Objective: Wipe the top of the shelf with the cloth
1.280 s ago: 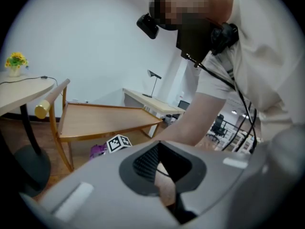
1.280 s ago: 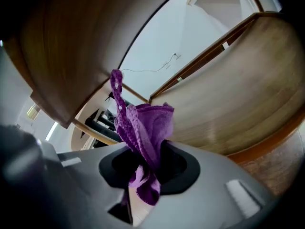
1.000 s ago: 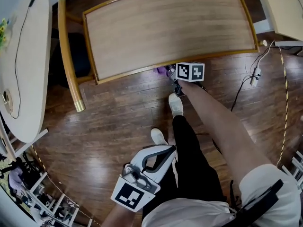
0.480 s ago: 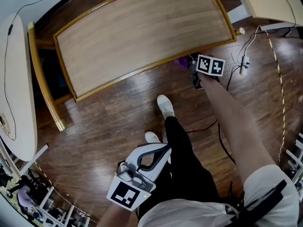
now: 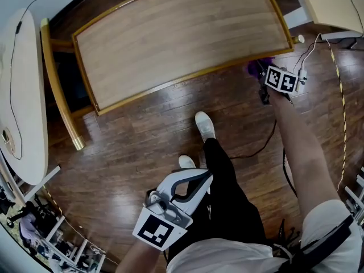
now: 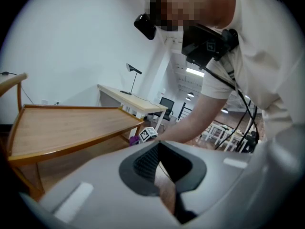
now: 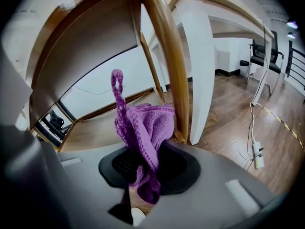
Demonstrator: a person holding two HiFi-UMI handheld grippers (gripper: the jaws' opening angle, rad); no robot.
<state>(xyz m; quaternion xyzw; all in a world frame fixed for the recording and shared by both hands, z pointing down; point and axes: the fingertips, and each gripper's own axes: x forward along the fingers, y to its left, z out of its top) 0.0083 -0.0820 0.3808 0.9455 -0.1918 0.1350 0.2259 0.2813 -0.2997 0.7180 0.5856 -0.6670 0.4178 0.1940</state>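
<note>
- Step in hand — approach: the purple knitted cloth (image 7: 143, 128) is carried in the right claw (image 7: 143, 168), whose jaws are closed on its lower folds, with a loop standing up above.
- The cloth is held off the front right corner of the pale wooden shelf top (image 5: 182, 38), beside a curved wooden upright (image 7: 167, 61) and below the top's level; no contact with the top is noted.
- The left claw (image 6: 159, 173) is held low by the person's waist, its jaws drawn together on nothing.
- Next move, as judged: the cloth is to be lifted over the rim and laid on the top.
- Not established — the top's far right corner is cut off in the head view, and dust or marks cannot be made out.
</note>
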